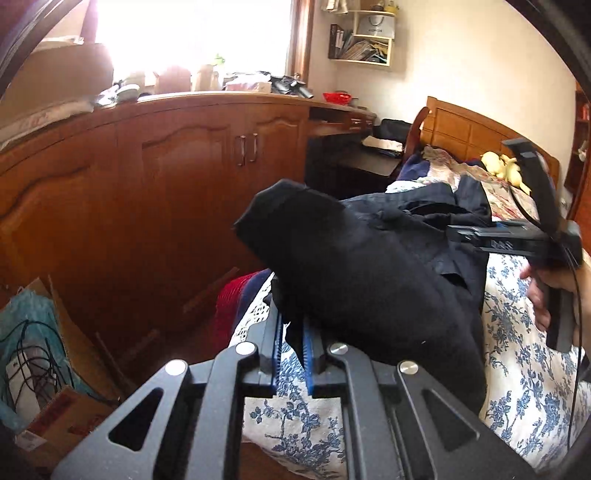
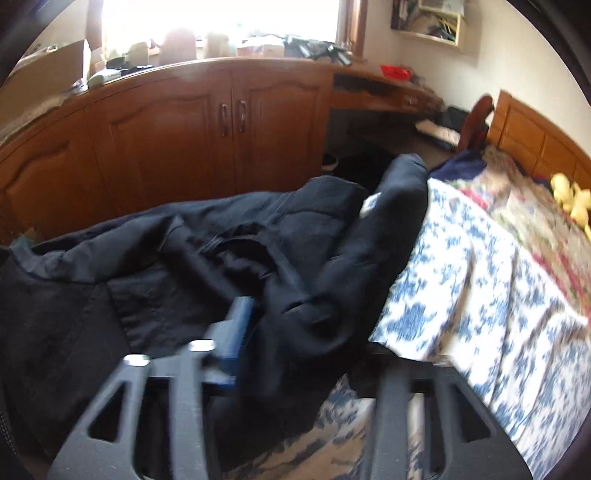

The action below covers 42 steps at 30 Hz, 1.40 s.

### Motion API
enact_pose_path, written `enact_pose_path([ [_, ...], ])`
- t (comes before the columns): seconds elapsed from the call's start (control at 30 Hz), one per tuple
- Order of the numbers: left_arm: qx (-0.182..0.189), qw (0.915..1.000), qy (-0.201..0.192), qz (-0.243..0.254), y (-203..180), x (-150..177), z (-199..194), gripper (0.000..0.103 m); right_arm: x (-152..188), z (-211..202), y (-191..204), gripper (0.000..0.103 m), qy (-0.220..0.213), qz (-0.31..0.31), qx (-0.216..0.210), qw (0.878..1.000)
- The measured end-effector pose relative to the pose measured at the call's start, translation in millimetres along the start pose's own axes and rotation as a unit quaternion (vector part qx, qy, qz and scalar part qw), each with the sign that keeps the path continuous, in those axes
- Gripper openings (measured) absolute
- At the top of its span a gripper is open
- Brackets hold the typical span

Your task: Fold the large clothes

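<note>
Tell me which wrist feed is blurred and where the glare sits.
Right wrist view: motion-smeared, worst on the floral bedspread and right gripper. Left wrist view: sharp on the black garment and left gripper. The window is blown out in both.

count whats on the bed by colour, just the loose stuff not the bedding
black: 1, the jacket, pinched by the left gripper and draped over the right gripper
yellow: 1, the plush toy near the headboard
total: 2
</note>
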<state>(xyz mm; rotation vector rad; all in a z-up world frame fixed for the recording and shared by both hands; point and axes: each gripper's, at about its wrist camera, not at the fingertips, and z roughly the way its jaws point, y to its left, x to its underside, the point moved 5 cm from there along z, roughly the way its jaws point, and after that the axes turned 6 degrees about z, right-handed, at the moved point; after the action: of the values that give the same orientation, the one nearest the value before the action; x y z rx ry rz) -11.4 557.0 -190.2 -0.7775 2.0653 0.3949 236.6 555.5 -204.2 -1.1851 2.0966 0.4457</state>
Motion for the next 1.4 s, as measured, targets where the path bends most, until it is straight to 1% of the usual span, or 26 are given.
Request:
enact_pose_path([
  [0.07,0.001,0.9999,0.003,-0.011,4.3,4.8,-1.6,0.012,8.8,-7.9,-3.1,0.061,-0.005,-0.005,0.002,1.000],
  [0.1,0.005,0.9999,0.002,-0.015,6.2,6.2,-3.5,0.015,12.1,-12.7,-3.4,0.061,-0.007,-0.002,-0.006,1.000],
  [0.13,0.008,0.9997,-0.004,-0.021,9.2,8.8,-8.3,0.024,15.4,-19.6,-2.8,0.061,-0.013,0.004,-0.023,1.000],
  [0.2,0.002,0.9995,-0.017,-0.026,15.2,11.6,-19.4,0.032,18.4,-30.4,1.0,0.062,-0.026,0.003,-0.033,0.999],
  [0.27,-0.003,0.9994,-0.024,-0.023,18.7,15.9,-31.3,0.036,19.1,-38.7,10.4,0.063,-0.032,-0.001,-0.046,0.998],
  [0.37,-0.008,0.9993,-0.030,-0.019,24.8,17.6,-44.0,0.039,16.6,-46.5,17.6,0.063,-0.043,-0.003,-0.045,0.998],
  [0.4,-0.008,0.9993,-0.034,-0.016,25.0,17.7,-49.2,0.042,16.5,-49.1,19.9,0.063,-0.046,-0.002,-0.053,0.998],
  [0.43,-0.008,0.9992,-0.037,-0.013,24.1,16.7,-54.0,0.045,16.9,-50.6,23.2,0.063,-0.046,-0.004,-0.060,0.997],
  [0.47,-0.006,0.9990,-0.043,-0.006,21.4,14.4,-60.2,0.047,18.4,-52.7,27.6,0.063,-0.049,-0.009,-0.056,0.997],
  [0.5,-0.004,0.9989,-0.046,-0.002,19.8,11.2,-63.3,0.054,19.4,-55.8,31.3,0.063,-0.055,-0.016,-0.049,0.997],
  [0.57,0.000,0.9987,-0.051,0.005,14.4,3.9,-69.4,0.055,22.1,-57.0,41.6,0.063,-0.050,-0.020,-0.072,0.996],
  [0.63,0.003,0.9984,-0.057,0.005,13.8,-2.5,-74.5,0.055,27.2,-53.0,56.6,0.063,-0.034,-0.021,-0.114,0.993],
  [0.7,0.003,0.9978,-0.066,0.001,14.7,-8.9,-80.3,0.055,34.0,-49.9,76.2,0.063,-0.021,-0.028,-0.148,0.988],
  [0.77,0.002,0.9974,-0.072,-0.002,16.4,-11.4,-86.5,0.056,42.0,-40.7,97.0,0.063,0.001,-0.040,-0.178,0.983],
  [0.83,-0.003,0.9972,-0.075,-0.001,20.1,-12.2,-90.8,0.056,53.6,-24.0,113.8,0.063,0.025,-0.051,-0.169,0.984],
  [0.9,-0.002,0.9970,-0.077,-0.001,21.0,-13.1,-94.6,0.056,64.6,-7.5,121.1,0.064,0.042,-0.054,-0.159,0.985],
  [0.97,-0.004,0.9968,-0.079,0.002,20.7,-14.6,-98.1,0.056,71.2,0.6,122.7,0.064,0.040,-0.057,-0.152,0.986],
  [1.0,-0.011,0.9966,-0.082,0.007,20.2,-15.6,-101.2,0.056,71.5,0.2,122.6,0.064,0.037,-0.055,-0.152,0.986],
  [1.1,-0.015,0.9959,-0.088,0.014,16.6,-19.3,-111.3,0.057,69.2,-7.4,119.7,0.064,0.039,-0.032,-0.152,0.987],
  [1.23,-0.009,0.9949,-0.098,0.019,5.7,-23.6,-129.9,0.059,67.3,-41.9,108.9,0.064,0.019,-0.025,-0.142,0.989],
  [1.4,0.008,0.9936,-0.109,0.029,-19.2,-29.7,-150.9,0.060,66.5,-111.2,85.9,0.064,-0.025,-0.019,-0.141,0.990],
])
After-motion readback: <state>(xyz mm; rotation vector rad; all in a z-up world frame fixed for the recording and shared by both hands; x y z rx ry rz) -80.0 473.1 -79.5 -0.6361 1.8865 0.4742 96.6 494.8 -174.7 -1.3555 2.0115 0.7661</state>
